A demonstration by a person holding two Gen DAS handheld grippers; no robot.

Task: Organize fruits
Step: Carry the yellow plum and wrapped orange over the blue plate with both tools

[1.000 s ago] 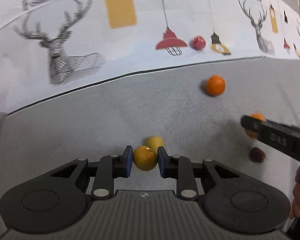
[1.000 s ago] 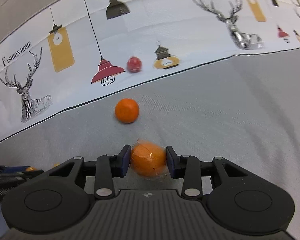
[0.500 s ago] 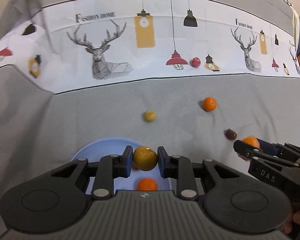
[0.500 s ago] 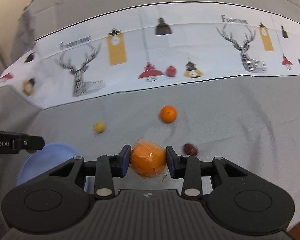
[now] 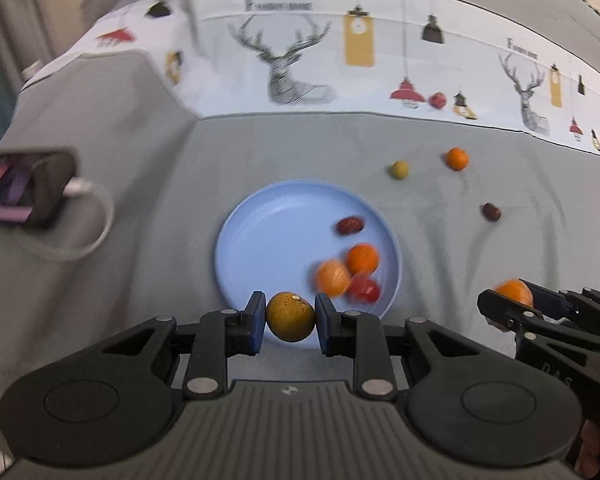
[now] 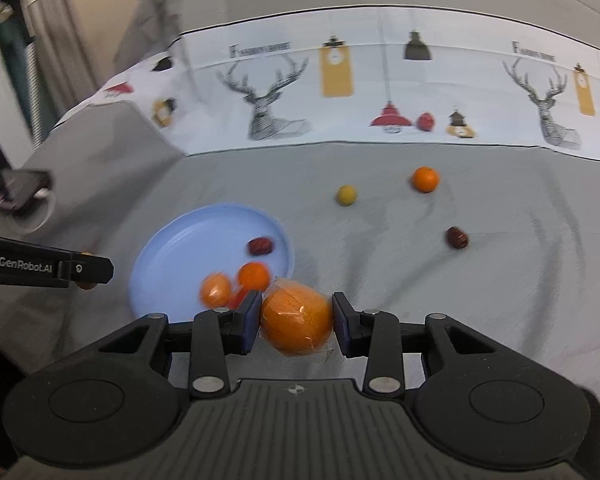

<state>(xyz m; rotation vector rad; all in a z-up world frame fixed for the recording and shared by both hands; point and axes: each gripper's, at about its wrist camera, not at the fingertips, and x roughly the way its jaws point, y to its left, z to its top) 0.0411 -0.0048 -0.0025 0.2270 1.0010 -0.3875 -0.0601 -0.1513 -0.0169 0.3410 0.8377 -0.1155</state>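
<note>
Fruits are lying partly on a blue plate [image 5: 260,236] and partly loose on the bench [image 5: 140,184], which is wearing a grey cloth with a white band of printed deer and lamps along its far side. On the left of the bench a phone [image 5: 24,186] is lying with a white cable [image 5: 96,216] looping from it.

The left tool [image 5: 290,317] is gripping a yellow-brown fruit [image 5: 290,317] between its blue pads, over the near rim of the plate. The right tool [image 6: 296,318] is clamping a wrapped orange [image 6: 296,318], the largest fruit in view, just beside the plate's right edge as the right wrist view is showing it.

Four fruits are sitting on the right half of the plate: an orange one [image 5: 363,258], a blurred orange one [image 5: 332,278] touching it, a red one [image 5: 366,290] nearest the rim, and a dark red date-like one [image 5: 351,225] farther back.

Loose on the cloth beyond the plate are lying a small orange fruit [image 6: 425,179], a small yellow fruit [image 6: 346,195] near it, and a dark brown fruit [image 6: 456,238] well apart to the right. A small red fruit [image 6: 425,121] is resting on the white band, between two printed lamps.
</note>
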